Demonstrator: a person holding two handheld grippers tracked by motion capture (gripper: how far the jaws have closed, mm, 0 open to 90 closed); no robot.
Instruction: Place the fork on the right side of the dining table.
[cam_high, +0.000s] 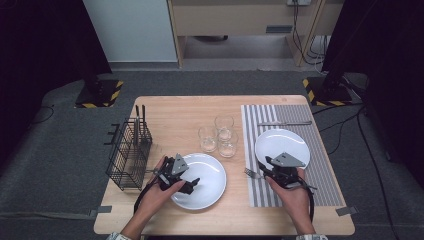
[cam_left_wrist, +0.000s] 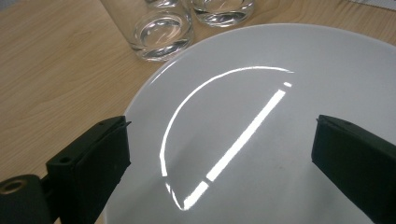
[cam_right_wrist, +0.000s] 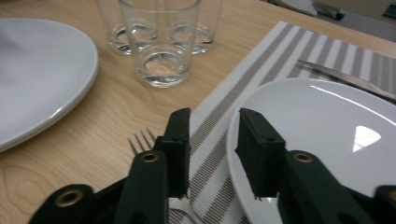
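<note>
Two white plates, three clear glasses, one fork, one knife, one striped placemat and one black wire basket sit on a light wooden table (cam_high: 165, 115). The left gripper (cam_high: 192, 184) hovers over the near plate (cam_high: 207, 185), its jaws spread wide apart with nothing between them; in the left gripper view that plate (cam_left_wrist: 280, 93) lies under both jaws, with glasses at its 11 o'clock. The right gripper (cam_high: 270, 167) sits at the 7 o'clock rim of the far plate (cam_high: 282, 142), jaws a narrow gap apart and gripping nothing; in the right gripper view the plate's edge (cam_right_wrist: 327, 121) lies just beside the right jaw, and the fork (cam_right_wrist: 140, 140) lies below the left one. The fork (cam_high: 252, 173) rests at the placemat's (cam_high: 325, 185) left edge, at 9 o'clock from the right gripper. The knife (cam_high: 285, 122) lies across the placemat at 12 o'clock from the far plate. The three glasses (cam_high: 220, 135) cluster at the table's centre, touching or nearly so. The wire basket (cam_high: 129, 152), holding dark utensils, stands at the table's 9 o'clock edge. Grey carpet surrounds the table; two stands with yellow-and-black striped bases flank it, and wooden furniture with trailing cables stands beyond.
</note>
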